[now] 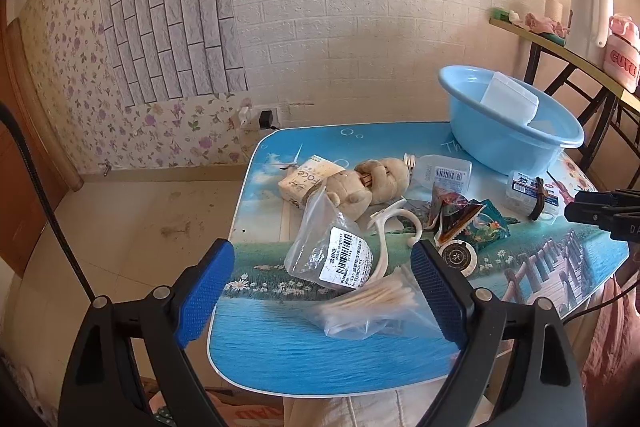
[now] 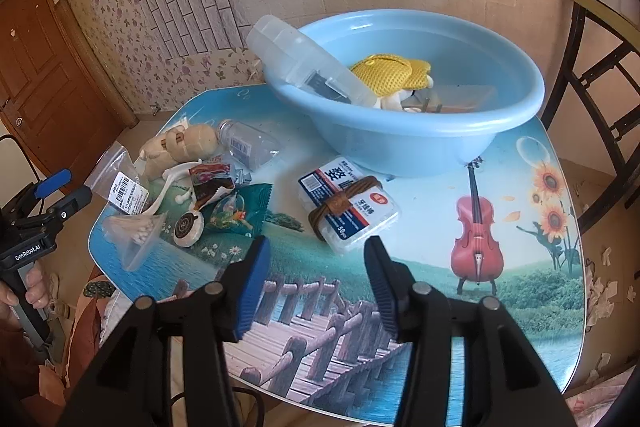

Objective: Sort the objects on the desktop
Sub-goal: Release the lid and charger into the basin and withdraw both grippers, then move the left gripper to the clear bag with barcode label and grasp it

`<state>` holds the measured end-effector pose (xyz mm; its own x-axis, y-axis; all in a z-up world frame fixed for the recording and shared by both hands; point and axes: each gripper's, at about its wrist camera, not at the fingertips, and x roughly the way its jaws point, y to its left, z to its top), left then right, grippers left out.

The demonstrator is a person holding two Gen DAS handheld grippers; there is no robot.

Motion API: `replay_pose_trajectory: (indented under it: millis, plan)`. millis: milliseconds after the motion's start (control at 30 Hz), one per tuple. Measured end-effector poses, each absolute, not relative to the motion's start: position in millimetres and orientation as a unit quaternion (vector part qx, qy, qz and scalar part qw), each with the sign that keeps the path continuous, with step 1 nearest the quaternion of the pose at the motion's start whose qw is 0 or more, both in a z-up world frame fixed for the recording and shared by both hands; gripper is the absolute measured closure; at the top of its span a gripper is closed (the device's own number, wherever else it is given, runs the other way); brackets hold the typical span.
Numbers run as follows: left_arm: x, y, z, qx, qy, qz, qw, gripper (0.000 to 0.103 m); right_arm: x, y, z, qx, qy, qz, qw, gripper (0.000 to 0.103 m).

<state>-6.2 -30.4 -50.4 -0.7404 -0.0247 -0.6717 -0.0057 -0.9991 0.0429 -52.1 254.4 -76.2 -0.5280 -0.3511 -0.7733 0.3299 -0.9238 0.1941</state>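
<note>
Left wrist view is showing the left hand-held gripper (image 1: 322, 293) with its blue pads standing wide apart and holding nothing, hanging over the near edge of the table (image 1: 280, 355). Between the pads a clear bag of cotton swabs (image 1: 372, 301) is lying, and just beyond it a zip bag with a barcode label (image 1: 332, 251) is leaning on a white plastic hook (image 1: 394, 227). Beside them a round dark-topped tin (image 1: 458, 255) and a green snack packet (image 1: 486, 225) are touching each other.

In the right wrist view the right hand-held gripper (image 2: 316, 281) is also opened wide and empty, and it is pointing at a floss-pick box (image 2: 348, 205) with a brown band around it, lying apart from the pile.

Farther back a plush toy (image 1: 368, 183), a tissue pack (image 1: 306, 179) and a small clear bottle (image 1: 440, 171) are crowding together. At the far side the blue basin (image 2: 460, 125) is already keeping a clear container (image 2: 304, 63) and a yellow mesh thing (image 2: 384, 71).

The step in hand is probably taking the swab bag. To do it well, the left gripper should be coming down low, closing on the thick middle of the swabs and not on the loose film, which could be slipping out. The label bag is lying partly on top, so lifting slowly is wise.
</note>
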Motion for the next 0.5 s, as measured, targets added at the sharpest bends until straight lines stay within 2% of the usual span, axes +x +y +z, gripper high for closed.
replay_pose_trajectory:
  millis: [500]
  plan:
    - [-6,-47,-61,0.371,-0.010,-0.928,0.025,0.013,-52,248,-82,0.452,-0.004,-0.870,0.197,0.046]
